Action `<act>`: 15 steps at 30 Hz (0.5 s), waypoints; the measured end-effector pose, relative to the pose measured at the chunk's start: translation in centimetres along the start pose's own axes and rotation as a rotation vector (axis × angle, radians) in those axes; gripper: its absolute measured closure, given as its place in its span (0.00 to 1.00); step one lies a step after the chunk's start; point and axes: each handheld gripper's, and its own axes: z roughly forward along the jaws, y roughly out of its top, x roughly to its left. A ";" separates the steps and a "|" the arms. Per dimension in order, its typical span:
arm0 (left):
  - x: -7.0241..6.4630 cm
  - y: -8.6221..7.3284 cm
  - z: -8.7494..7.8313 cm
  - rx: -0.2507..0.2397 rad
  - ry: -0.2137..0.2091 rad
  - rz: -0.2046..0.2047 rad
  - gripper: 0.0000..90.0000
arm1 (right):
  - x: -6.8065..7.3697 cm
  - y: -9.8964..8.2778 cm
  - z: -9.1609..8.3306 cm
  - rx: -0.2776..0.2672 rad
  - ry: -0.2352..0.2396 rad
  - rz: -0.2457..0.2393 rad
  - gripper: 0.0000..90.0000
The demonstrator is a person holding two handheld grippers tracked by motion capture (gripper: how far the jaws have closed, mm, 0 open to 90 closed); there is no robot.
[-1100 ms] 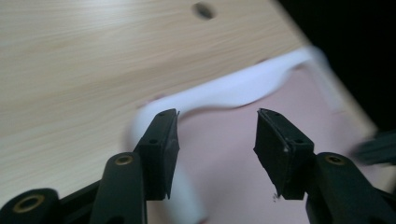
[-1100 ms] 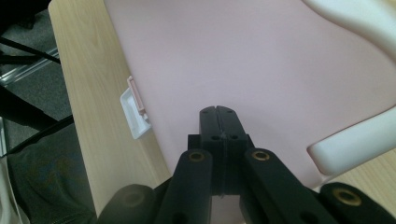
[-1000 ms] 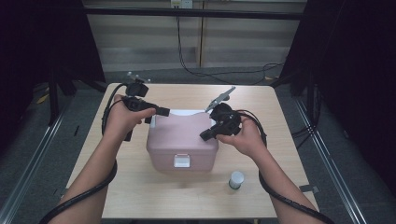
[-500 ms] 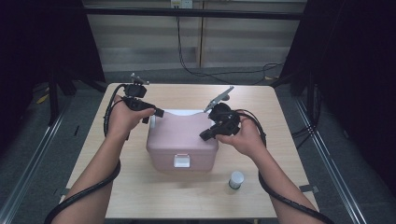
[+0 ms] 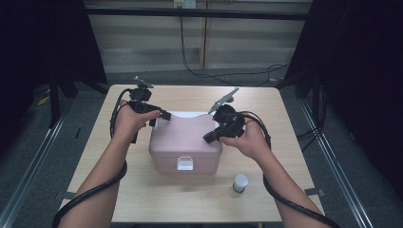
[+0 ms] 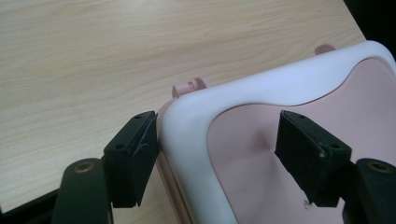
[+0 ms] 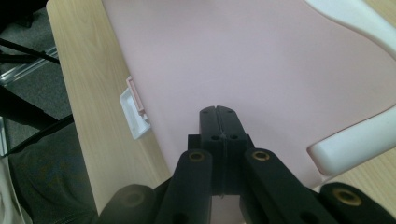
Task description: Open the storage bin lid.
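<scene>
my left gripper point(image 6: 212, 154) wide, straddling pink box's point(image 5: 185, 137) white handle point(image 6: 196, 140) corner | right gripper point(image 7: 219, 119) closed empty, on lid | left nearer handle

A light wooden table point(image 5: 142, 199) bears a pink case point(image 5: 183, 142) and small jar point(image 5: 240, 183).

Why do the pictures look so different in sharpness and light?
High view: soft, slightly hazy, dark surroundings, with the table evenly lit. Left gripper view: wood grain crisp, the white handle bright but not blown out, the near jaws a little soft. Right gripper view: the pink box flatly lit, the jaws sharp, the floor at the left edge dim.
</scene>
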 end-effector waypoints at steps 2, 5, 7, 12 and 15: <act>-0.1 0.1 -0.4 -0.006 -0.004 0.006 0.34 | -0.1 0.0 0.0 -0.001 0.004 0.001 1.00; -0.1 0.1 -1.0 -0.023 -0.015 0.002 0.36 | -0.1 0.0 0.1 -0.003 0.005 0.003 1.00; -0.1 0.1 -1.3 -0.025 -0.028 -0.004 0.39 | 0.0 0.0 0.1 -0.003 0.004 0.001 1.00; -0.1 0.3 -2.0 -0.024 -0.028 -0.004 0.44 | 0.2 0.3 0.2 0.006 -0.008 0.002 1.00; -0.2 0.4 -2.3 -0.018 -0.027 -0.003 0.45 | 0.3 0.4 0.2 0.018 -0.020 -0.002 1.00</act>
